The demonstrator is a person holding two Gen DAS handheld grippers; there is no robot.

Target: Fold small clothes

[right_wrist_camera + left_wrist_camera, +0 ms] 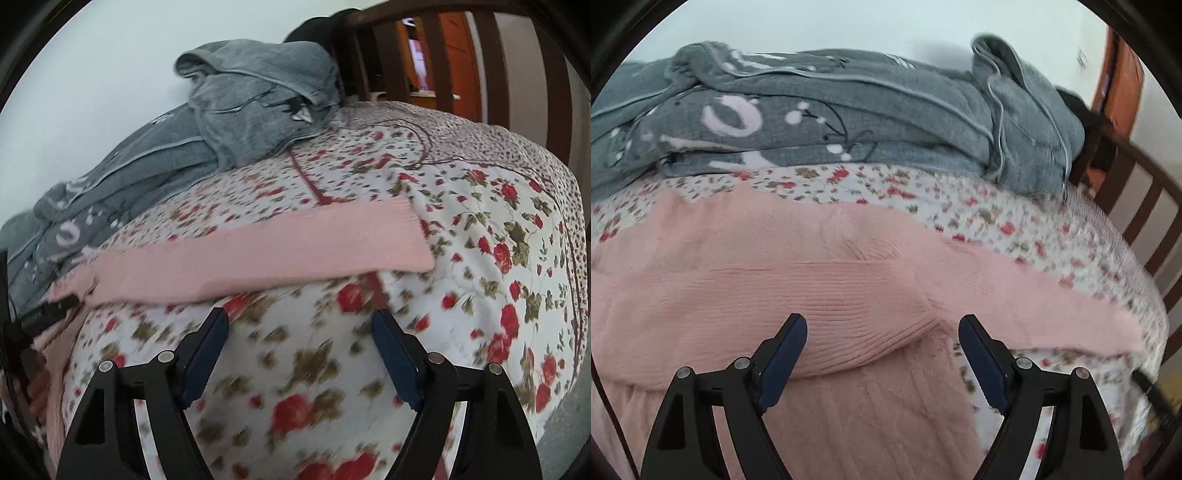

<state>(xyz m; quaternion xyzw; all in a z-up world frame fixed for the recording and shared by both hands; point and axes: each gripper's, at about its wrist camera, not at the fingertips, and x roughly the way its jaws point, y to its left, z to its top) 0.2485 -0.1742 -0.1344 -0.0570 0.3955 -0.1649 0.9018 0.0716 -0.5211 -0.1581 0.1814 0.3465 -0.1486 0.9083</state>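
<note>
A pink knitted sweater [820,280] lies flat on the flowered bedsheet [923,192]. One sleeve is folded across its body, its ribbed cuff ending between my left fingers. My left gripper [882,325] is open and empty, just above the sweater. In the right wrist view the other pink sleeve [280,247] stretches out across the sheet to the right. My right gripper [301,319] is open and empty above the bare flowered sheet [480,236], just in front of that sleeve. The left gripper's black tip [55,310] shows at the left edge by the sweater.
A crumpled grey blanket [820,110] with white patterns lies along the wall at the back of the bed; it also shows in the right wrist view [229,118]. A dark wooden slatted footboard [443,48] stands at the bed's end, with an orange door [458,48] behind.
</note>
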